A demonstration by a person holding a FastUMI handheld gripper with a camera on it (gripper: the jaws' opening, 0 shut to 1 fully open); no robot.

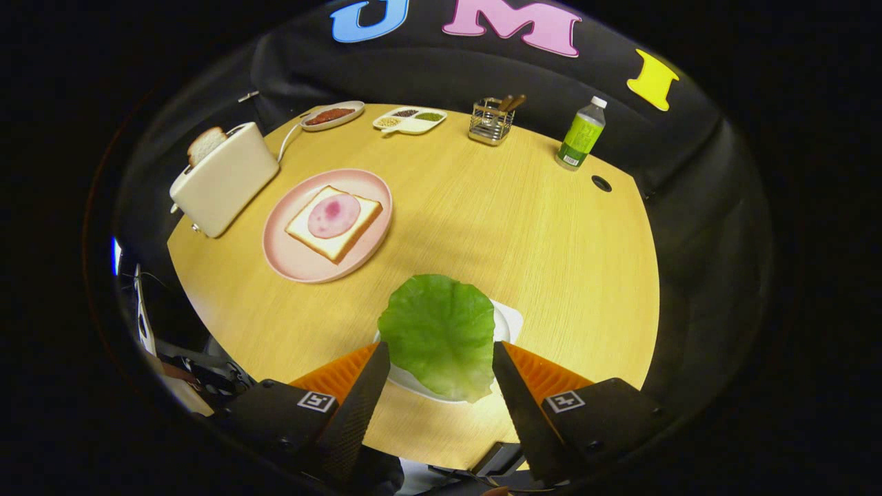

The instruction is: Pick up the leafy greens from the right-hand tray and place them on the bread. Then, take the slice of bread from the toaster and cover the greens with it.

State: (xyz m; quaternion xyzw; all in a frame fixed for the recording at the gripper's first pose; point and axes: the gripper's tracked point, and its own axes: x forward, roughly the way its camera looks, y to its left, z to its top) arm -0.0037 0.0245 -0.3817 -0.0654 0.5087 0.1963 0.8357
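The first step is in hand: fetching the lettuce leaf point(441, 334) from its white tray point(508, 322) at the near edge of the desk point(524, 227). The tongs point(441, 365) stand wide apart, one finger on each side of the leaf, neither touching it as far as I can tell. The leaf lies flat over the tray, between the fingers. Next, I judge, the tongs must drop lower and close on the leaf's near edge, then carry it far and left to the bread slice point(333, 222) on the pink plate point(296, 265). The second slice point(205, 144) stands in the toaster point(224, 182), further left.
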